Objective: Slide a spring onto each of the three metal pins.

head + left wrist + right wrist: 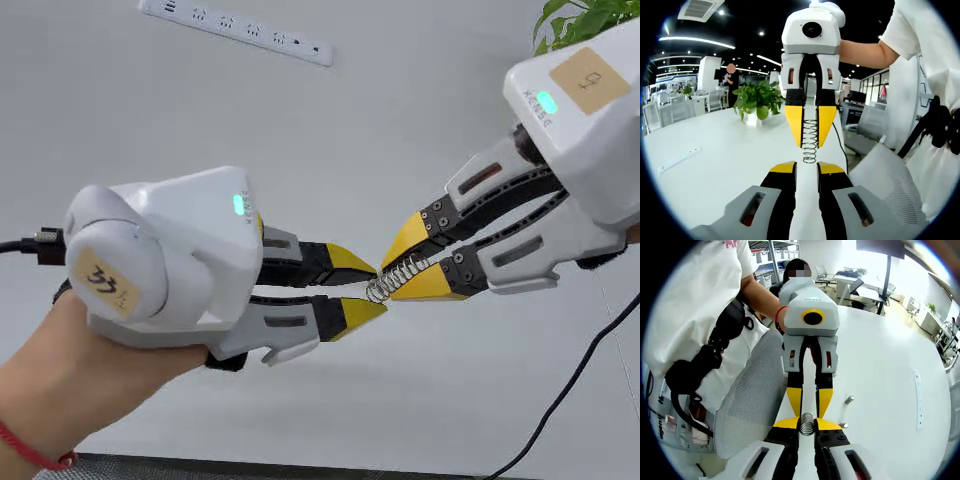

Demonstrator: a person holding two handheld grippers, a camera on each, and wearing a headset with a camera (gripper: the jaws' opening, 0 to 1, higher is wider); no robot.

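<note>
Big white table [300,150] in an open-plan office, with a grey mesh chair [750,400] at the lower left of the right gripper view. A potted plant [757,102] sits left of centre and a power strip [235,30] runs along the top edge. The right gripper [810,146] is clamped on the spring [806,424] mid-frame, tip to tip with the left gripper [379,290]. Its jaws are nearly together, can't tell if they pinch anything. Two small pins [850,399], I think, stand right of centre.
</note>
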